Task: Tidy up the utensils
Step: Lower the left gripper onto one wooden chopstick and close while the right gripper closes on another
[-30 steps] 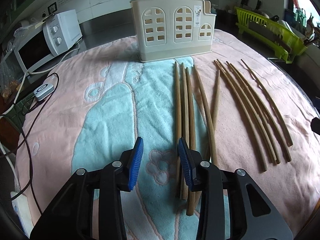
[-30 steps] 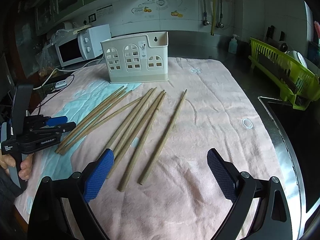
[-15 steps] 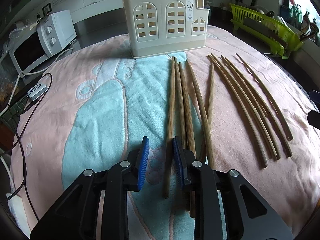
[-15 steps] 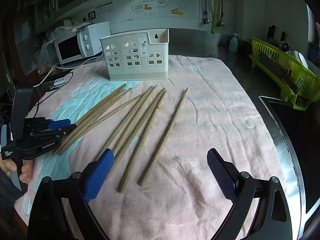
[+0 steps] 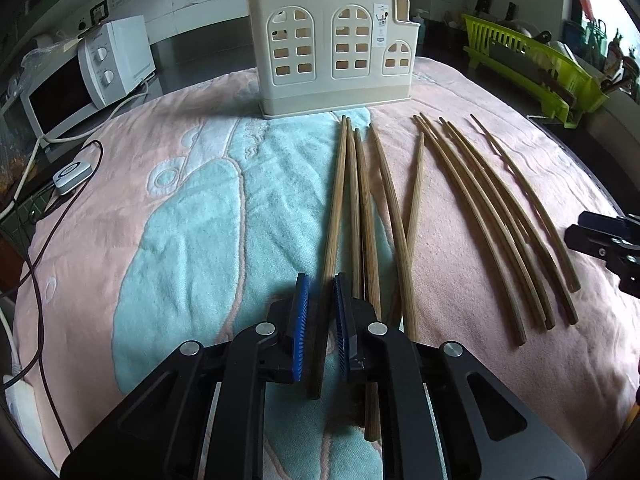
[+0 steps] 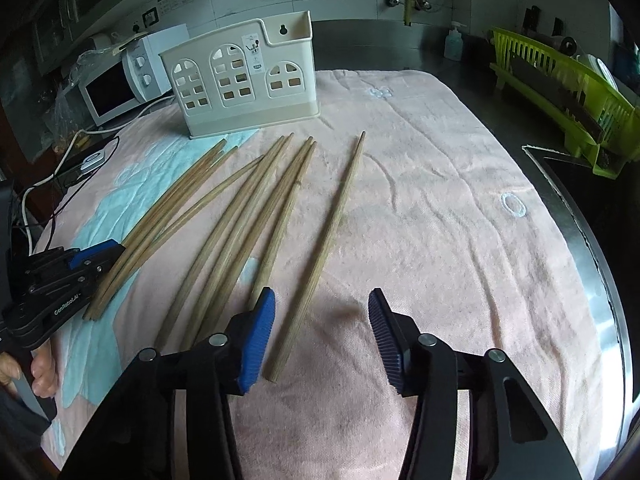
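Several wooden chopsticks lie fanned out on a pink and teal towel (image 5: 180, 220), in front of a cream utensil holder (image 5: 332, 64) with arched cut-outs. My left gripper (image 5: 321, 278) sits low over the leftmost chopstick (image 5: 336, 200). Its jaws are closing with that stick's near end between the blue pads, and thin gaps still show. My right gripper (image 6: 321, 294) straddles the near end of the rightmost chopstick (image 6: 340, 208). These jaws are closing too, the stick lying close to the left pad and untouched. The holder (image 6: 244, 80) stands empty behind.
A white microwave (image 5: 88, 76) and cables with a small white puck (image 5: 72, 172) are at the left. A green dish rack (image 6: 560, 88) stands at the right on the steel counter (image 6: 592, 260). A soap bottle (image 6: 454, 42) is at the back.
The left jaws have narrowed from wide apart to closely around the leftmost chopstick. The right gripper has dropped forward over the rightmost chopstick and its jaws have come much closer together.
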`<action>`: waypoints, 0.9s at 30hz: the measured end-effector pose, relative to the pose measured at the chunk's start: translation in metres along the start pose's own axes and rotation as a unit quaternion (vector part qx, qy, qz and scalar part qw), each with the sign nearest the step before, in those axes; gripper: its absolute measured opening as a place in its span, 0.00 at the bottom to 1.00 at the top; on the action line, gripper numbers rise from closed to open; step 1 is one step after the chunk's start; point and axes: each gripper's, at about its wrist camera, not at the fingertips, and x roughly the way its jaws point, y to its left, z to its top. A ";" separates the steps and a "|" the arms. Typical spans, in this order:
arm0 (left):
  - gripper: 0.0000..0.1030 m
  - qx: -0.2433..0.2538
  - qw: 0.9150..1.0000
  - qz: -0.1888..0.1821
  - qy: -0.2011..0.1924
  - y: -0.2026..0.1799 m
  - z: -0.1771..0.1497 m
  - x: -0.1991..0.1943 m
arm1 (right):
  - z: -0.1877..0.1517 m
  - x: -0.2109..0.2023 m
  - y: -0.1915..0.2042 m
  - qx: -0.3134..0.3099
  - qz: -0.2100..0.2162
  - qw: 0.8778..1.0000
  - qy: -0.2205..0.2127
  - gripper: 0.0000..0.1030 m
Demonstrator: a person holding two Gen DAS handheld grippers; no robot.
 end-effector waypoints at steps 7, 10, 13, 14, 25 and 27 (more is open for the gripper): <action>0.10 0.013 1.000 0.010 0.001 -0.006 0.000 0.000 | 0.001 0.013 0.009 0.014 0.006 1.000 0.021 0.24; 0.10 0.007 1.000 0.002 0.002 -0.002 0.000 0.000 | 0.001 0.016 0.014 0.012 -0.006 1.000 0.023 0.21; 0.10 0.005 1.000 -0.001 0.007 -0.001 0.001 0.001 | 0.000 0.017 0.019 -0.002 -0.027 0.999 0.020 0.16; 0.10 0.005 1.000 -0.001 0.009 -0.001 0.002 0.001 | 0.000 0.017 0.020 -0.006 -0.034 0.999 0.019 0.11; 0.06 -0.003 1.000 -0.007 0.005 -0.004 0.001 -0.003 | -0.010 -0.001 0.008 -0.009 -0.026 1.000 0.003 0.07; 0.06 -0.004 1.000 -0.005 0.002 -0.005 -0.002 -0.005 | -0.011 -0.006 0.007 -0.012 -0.026 1.000 -0.005 0.07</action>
